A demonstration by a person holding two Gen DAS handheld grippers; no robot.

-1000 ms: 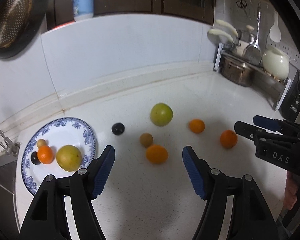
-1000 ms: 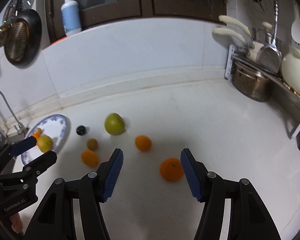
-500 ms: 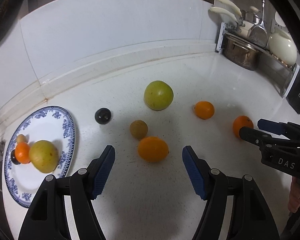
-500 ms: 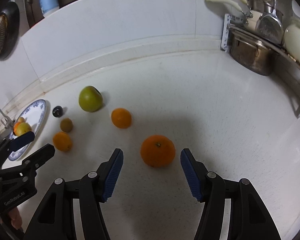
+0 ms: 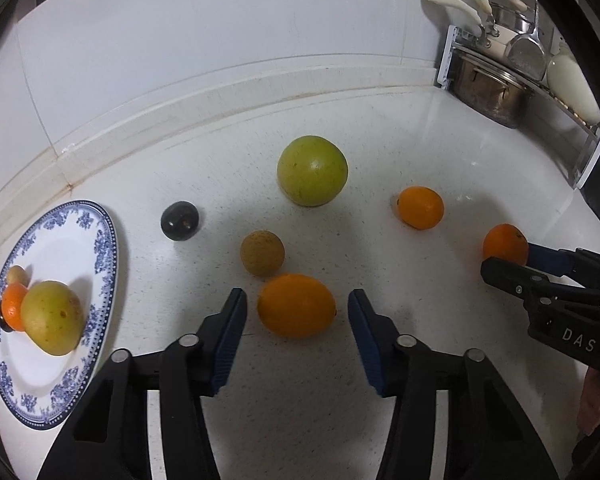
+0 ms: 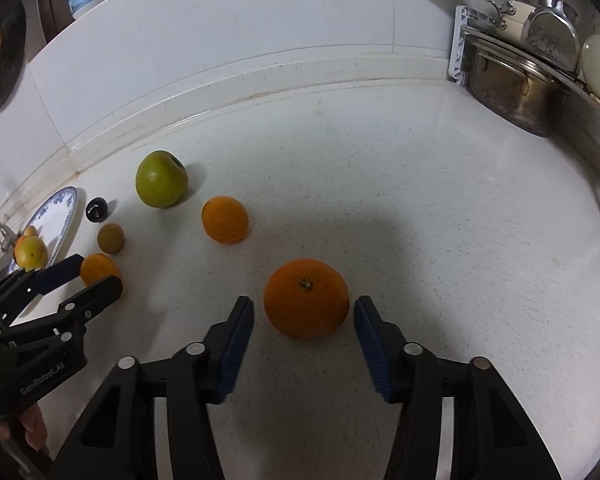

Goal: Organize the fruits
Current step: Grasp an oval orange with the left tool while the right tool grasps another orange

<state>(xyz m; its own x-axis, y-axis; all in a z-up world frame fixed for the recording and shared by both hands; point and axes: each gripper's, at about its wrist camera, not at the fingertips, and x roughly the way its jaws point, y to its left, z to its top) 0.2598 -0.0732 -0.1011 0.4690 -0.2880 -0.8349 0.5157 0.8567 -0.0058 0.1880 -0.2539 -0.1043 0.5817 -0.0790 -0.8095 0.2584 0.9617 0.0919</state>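
Left wrist view: left gripper (image 5: 296,310) spread wide, blue pads either side of an oval orange (image 5: 296,305) lying on the white table (image 5: 380,144), not yet touching it. Long axis of that orange running across the gap, pad to pad, so little spare room on either side. Just beyond it a small brown fruit (image 5: 262,253), close enough to be nudged; farther back a dark plum (image 5: 180,221), a big green fruit (image 5: 312,170) and another orange (image 5: 420,207). Off to the left, a blue-patterned plate (image 5: 100,248) already carrying a yellow fruit (image 5: 52,317) and a few small ones. Right wrist view: right gripper (image 6: 304,318) likewise held apart, empty, straddling a round orange (image 6: 306,298) with its stem end facing up, dead ahead between the pads. Plate far off at the left edge here, well apart from this orange, so probably a longer carry for the right side. Judged from these views, each orange nearest its own gripper; a short push forward and a squeeze likely next on both sides, with the oval one the tighter fit.
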